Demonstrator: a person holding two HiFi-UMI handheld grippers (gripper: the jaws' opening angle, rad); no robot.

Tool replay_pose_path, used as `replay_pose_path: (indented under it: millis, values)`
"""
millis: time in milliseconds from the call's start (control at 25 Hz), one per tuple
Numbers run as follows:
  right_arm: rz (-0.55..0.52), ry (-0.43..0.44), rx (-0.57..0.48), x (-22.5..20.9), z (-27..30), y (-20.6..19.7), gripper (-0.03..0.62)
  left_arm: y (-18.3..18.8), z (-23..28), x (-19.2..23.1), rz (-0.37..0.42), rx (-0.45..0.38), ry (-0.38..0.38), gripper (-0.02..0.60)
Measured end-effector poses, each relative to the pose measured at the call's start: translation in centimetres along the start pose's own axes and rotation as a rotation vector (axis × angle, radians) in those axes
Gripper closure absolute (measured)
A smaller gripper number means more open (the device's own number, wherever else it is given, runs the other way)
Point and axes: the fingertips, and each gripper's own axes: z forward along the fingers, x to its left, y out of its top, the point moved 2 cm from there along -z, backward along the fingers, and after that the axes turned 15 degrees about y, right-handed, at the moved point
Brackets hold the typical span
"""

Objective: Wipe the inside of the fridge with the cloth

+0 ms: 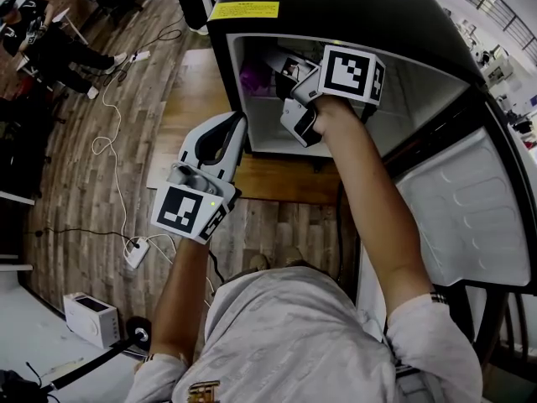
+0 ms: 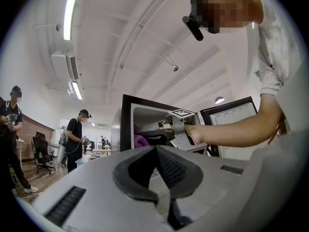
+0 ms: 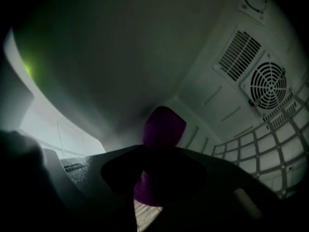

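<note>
A small black fridge (image 1: pixel 336 7) stands open, its door (image 1: pixel 470 217) swung out to the right. My right gripper (image 1: pixel 275 67) reaches inside and is shut on a purple cloth (image 1: pixel 252 81). In the right gripper view the cloth (image 3: pixel 164 124) bulges past the shut jaws of the right gripper (image 3: pixel 157 153), close to the pale inner wall. My left gripper (image 1: pixel 235 124) hangs outside, just below the fridge's front left corner, shut and holding nothing. The left gripper view shows the left gripper (image 2: pixel 157 151) pointed up at the fridge (image 2: pixel 126 124) and the cloth (image 2: pixel 141 140).
A round fan vent (image 3: pixel 270 83) and a wire shelf (image 3: pixel 260 149) are on the fridge's inside to the right. The fridge rests on a wooden board (image 1: pixel 277 179). White cables (image 1: pixel 109 141), a power strip (image 1: pixel 136 252) and a white box (image 1: pixel 92 317) lie on the floor; people (image 1: pixel 50 40) stand far left.
</note>
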Motion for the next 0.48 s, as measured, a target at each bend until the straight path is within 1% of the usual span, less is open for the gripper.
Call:
replay_pose_path:
  millis: [200,480]
  values:
    - [-0.008,-0.042,0.019,-0.5,0.2,0.1,0.485,-0.1,0.1,0.0,0.000,0.001,-0.001,0.581]
    - [0.020,-0.160,0.055,-2.9,-0.3,-1.7,0.485,-0.1,0.0,0.1,-0.004,0.001,-0.004,0.582]
